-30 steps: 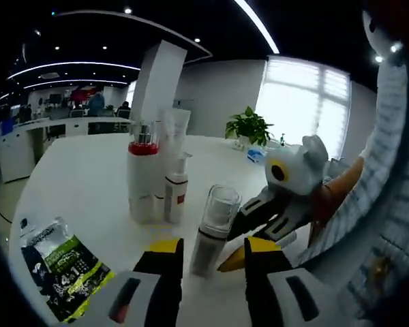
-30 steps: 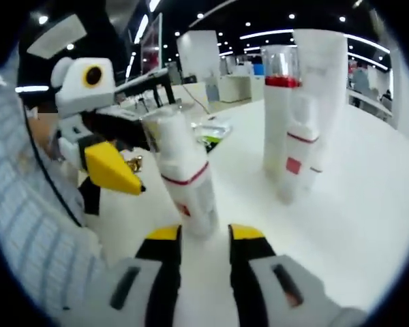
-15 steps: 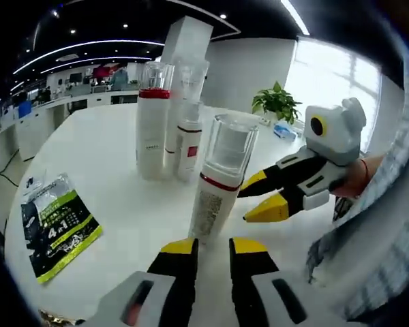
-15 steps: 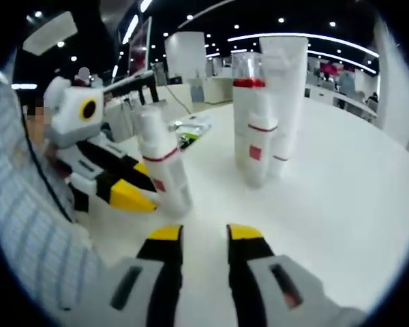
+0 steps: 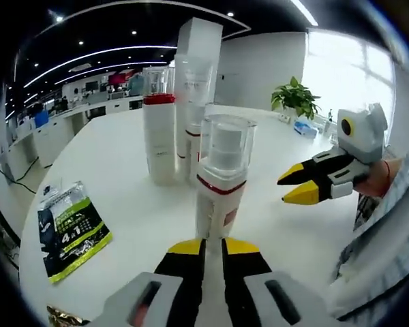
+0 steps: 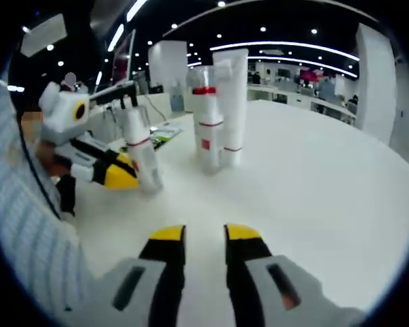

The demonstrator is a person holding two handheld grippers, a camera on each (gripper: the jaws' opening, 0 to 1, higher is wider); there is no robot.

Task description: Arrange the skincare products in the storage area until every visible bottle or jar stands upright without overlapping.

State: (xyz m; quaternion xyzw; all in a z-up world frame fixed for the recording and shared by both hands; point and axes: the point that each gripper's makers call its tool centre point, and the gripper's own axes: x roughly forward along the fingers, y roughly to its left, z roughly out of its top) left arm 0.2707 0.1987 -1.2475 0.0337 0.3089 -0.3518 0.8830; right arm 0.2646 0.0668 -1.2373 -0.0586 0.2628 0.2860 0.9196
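A white round table [image 5: 123, 204] is holding a small set of skincare products, and the person is working over it with a pair of yellow-tipped tongs in each hand. In the left gripper view, the left gripper [image 5: 213, 246] is reaching forward with its jaws nearly together at the base of a white pump bottle [image 5: 221, 180] that has a clear cap and a red band; the jaws are sitting right at the foot of the bottle, but whether they are actually pinching it cannot be told. The pump bottle is standing upright, just in front of the group of three. That group, behind the pump bottle, is made of a tall white bottle with a red collar [image 5: 159, 129], a tall white tube [image 5: 194, 102] and a shorter white bottle with a red square label [image 6: 206, 139], all upright and set tight against one another. A green and black sachet [image 5: 69, 228] is lying flat to the left of the pump bottle, well apart from it. In the right gripper view, the right gripper [image 6: 197, 234] is hanging over bare table, jaws slightly apart and holding nothing, well back from the group. Every bottle in sight seems to be upright already, so the task looks nearly finished; what is likely left is releasing the pump bottle and perhaps settling its spacing from the group.
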